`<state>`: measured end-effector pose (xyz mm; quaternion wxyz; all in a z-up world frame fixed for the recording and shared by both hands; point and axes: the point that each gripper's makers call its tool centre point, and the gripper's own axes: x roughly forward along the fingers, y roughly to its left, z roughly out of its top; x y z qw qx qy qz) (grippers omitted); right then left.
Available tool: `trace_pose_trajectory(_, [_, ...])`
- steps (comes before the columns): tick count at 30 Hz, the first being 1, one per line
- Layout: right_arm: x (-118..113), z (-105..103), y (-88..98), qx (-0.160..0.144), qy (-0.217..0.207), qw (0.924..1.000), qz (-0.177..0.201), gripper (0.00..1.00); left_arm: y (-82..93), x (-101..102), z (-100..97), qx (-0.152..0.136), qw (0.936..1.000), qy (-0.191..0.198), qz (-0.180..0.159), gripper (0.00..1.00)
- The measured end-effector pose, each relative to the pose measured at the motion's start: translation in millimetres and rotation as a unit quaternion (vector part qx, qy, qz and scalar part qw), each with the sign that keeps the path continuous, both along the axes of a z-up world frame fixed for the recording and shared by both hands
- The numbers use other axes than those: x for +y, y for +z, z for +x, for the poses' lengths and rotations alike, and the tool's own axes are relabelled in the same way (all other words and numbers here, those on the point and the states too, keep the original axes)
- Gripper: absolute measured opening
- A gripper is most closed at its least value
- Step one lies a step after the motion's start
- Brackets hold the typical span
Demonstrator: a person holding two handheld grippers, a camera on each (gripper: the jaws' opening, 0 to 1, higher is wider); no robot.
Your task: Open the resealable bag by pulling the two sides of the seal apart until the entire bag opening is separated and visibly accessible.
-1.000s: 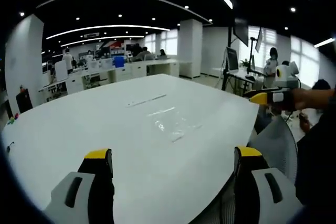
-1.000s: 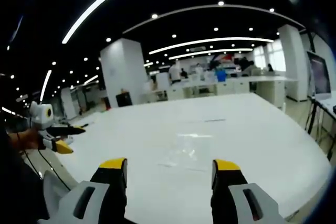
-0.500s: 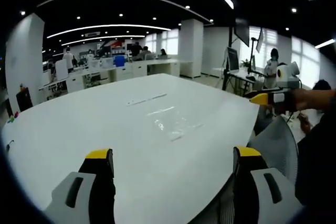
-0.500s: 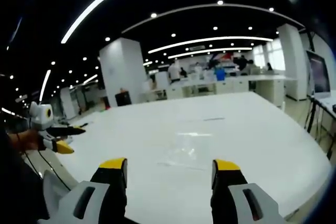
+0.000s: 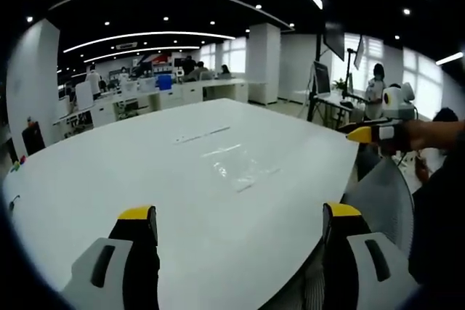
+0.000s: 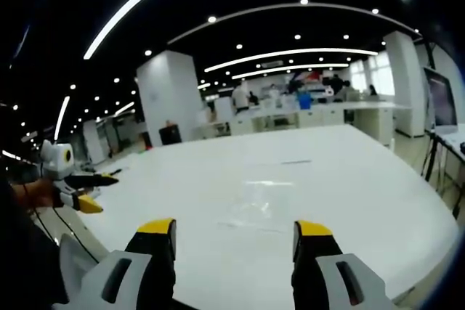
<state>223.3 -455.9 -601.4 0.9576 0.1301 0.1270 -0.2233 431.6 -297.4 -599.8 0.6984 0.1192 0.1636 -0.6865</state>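
On the white tabletop (image 5: 109, 172) the clear resealable bag (image 5: 236, 168) lies flat, faint, its seal indistinct. Left gripper (image 5: 240, 234) and right gripper (image 6: 236, 241) hover short of it, jaws wide, empty.

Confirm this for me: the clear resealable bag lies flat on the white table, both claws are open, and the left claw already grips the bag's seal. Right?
Not quite. The left claw grips nothing: the left gripper view shows its jaws open and apart from the resealable bag, which lies flat on the white table ahead. The right claw is open too.
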Motion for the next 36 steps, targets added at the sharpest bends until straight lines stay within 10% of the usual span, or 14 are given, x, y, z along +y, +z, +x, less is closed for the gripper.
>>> trace_pose_trajectory(36, [1.4, 4.6, -4.1, 0.015, 0.009, 0.9998, 0.003, 0.62, -9.0, 1.8, 0.4, 0.0, 0.9999, -0.003, 0.014, 0.92])
